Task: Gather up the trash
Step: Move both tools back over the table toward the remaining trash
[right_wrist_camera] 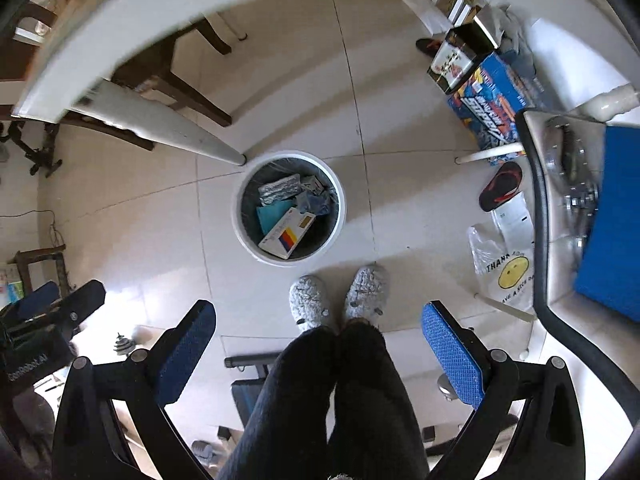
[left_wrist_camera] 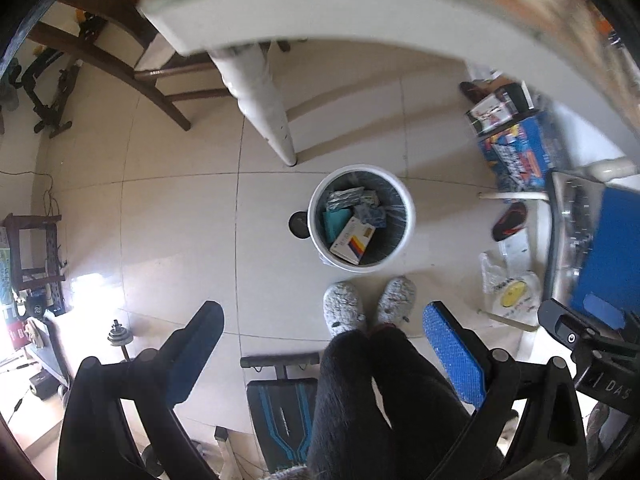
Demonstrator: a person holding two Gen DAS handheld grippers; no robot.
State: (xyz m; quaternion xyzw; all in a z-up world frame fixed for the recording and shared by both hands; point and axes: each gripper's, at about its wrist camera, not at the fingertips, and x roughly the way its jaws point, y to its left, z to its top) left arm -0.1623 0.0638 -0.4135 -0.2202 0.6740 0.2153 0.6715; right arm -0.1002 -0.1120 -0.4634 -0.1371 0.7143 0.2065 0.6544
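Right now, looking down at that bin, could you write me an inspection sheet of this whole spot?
Surface: pale tiled floor, bare around the bin.
Job's things: white trash bin holding a medicine box, blister packs and teal paper.
Clutter: smiley plastic bag, black-and-red sandal, blue carton.
Grippers: left gripper and right gripper both open, empty.
Cables: thin wire at the left wall.
Surroundings: white table leg, wooden chair, person's grey slippers.

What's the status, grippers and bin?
Left gripper open, empty. Right gripper open, empty. White trash bin on floor below, holding medicine box, blister packs. Table leg beside bin, opening unobstructed.
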